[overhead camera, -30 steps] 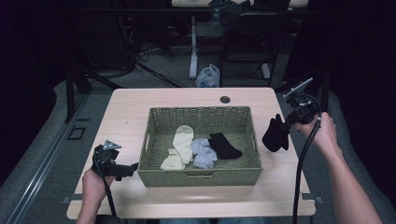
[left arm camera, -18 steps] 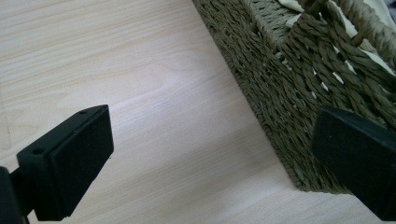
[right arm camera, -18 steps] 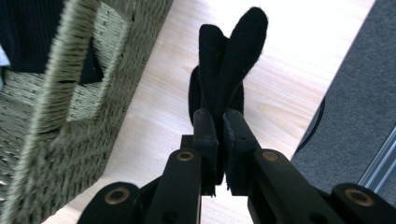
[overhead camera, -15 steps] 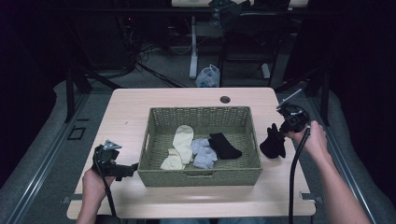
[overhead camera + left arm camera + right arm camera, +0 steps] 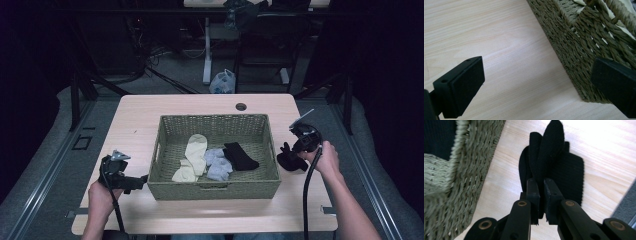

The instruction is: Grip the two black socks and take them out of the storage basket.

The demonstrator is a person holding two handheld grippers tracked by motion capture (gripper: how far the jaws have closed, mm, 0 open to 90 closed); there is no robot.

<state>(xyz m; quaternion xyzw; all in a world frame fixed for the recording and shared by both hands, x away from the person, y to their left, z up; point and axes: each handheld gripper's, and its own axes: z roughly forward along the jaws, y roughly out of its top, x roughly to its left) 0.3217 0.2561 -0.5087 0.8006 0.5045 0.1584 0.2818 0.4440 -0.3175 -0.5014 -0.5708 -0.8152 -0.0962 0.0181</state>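
The right hand-held gripper (image 5: 541, 202) is clenched on a black sock (image 5: 554, 167) that touches the counter (image 5: 604, 152) just beside the basket (image 5: 215, 187). The left hand-held gripper (image 5: 131, 182) rests released. Letting go here may leave the sock bunched, since it is folded.

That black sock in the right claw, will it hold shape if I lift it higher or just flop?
Probably flops: the black sock already folds and droops beyond the right claw, which is shut on it. It looks light, thin knit, so little load. The ribbed fabric likely grips the pads rather than slipping, but a loose end could snag on the basket rim.
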